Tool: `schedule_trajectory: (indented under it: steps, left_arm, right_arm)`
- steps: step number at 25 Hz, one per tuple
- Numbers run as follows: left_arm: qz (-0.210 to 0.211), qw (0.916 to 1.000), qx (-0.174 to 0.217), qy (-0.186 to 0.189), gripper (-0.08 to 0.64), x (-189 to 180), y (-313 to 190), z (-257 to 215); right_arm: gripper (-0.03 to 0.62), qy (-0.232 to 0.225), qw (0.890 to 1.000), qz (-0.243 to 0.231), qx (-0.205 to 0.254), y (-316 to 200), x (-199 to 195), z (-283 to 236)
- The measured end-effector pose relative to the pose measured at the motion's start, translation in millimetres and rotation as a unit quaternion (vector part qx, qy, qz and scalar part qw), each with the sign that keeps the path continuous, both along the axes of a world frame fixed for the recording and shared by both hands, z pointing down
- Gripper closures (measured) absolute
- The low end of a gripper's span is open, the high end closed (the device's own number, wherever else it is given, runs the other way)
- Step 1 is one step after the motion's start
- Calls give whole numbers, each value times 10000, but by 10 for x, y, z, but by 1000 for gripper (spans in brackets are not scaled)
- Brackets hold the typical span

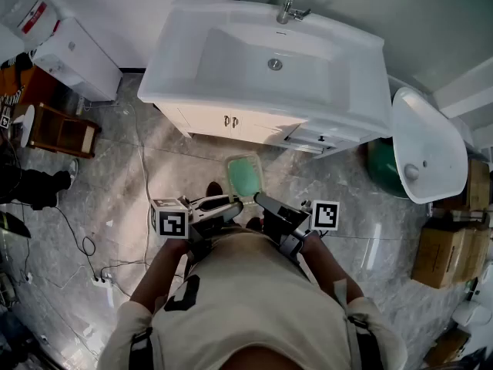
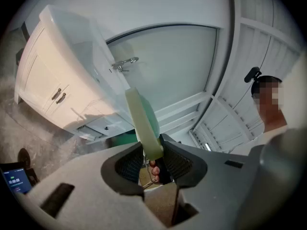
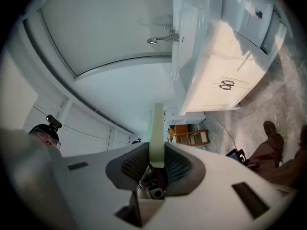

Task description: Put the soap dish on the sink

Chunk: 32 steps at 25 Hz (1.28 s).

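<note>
Closest in, at waist height, both tools are clamped on the dish (image 1: 245,174). The left gripper (image 1: 231,205) bites its near left rim and the right gripper (image 1: 266,203) its near right rim. In the left gripper view the pale green rim of the dish (image 2: 141,119) runs edge-on out of the left gripper (image 2: 152,150), pinched between the ribbed pads. The right gripper view shows the same: the right gripper (image 3: 156,152) is clenched on the thin rim of the dish (image 3: 156,128).

Taking it from both sides probably keeps the shallow dish from tipping or swinging, since each tool has only a narrow edge to hold. It faces open side up and juts forward of the jaws, over the tiled floor (image 1: 115,199) and in the air, touching nothing else.

Beyond it stands the cabinet (image 1: 231,120) with the sink (image 1: 177,68) on top, well apart from the dish. At the far edge sits the tap (image 1: 289,6). The flat ledge around the bowl looks like the likely landing spot, so the dish has yet to be carried up and forward.
</note>
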<state>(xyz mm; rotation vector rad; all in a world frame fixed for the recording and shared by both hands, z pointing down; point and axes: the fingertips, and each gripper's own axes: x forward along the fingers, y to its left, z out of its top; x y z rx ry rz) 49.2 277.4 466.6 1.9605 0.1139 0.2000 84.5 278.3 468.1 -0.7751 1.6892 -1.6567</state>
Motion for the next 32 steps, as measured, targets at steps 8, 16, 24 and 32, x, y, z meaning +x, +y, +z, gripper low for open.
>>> schedule_trajectory:
  steps: [8,16,24,32]
  left_arm:
    - [-181,9996,-17,-224,431,21,710,79]
    - [-354,9990,0,-260,433,-243,803,33]
    - [-357,9993,61,-62,426,-552,523,6]
    - [-581,9967,566,22,365,-998,-15,-58]
  right_arm:
    - [494,11,9998,-180,-107,720,44,44]
    - [494,-108,9995,-255,-130,814,-211,62]
    - [499,-21,9996,-284,-35,538,-532,-11]
    - [499,-35,9997,-242,-31,130,-917,-84]
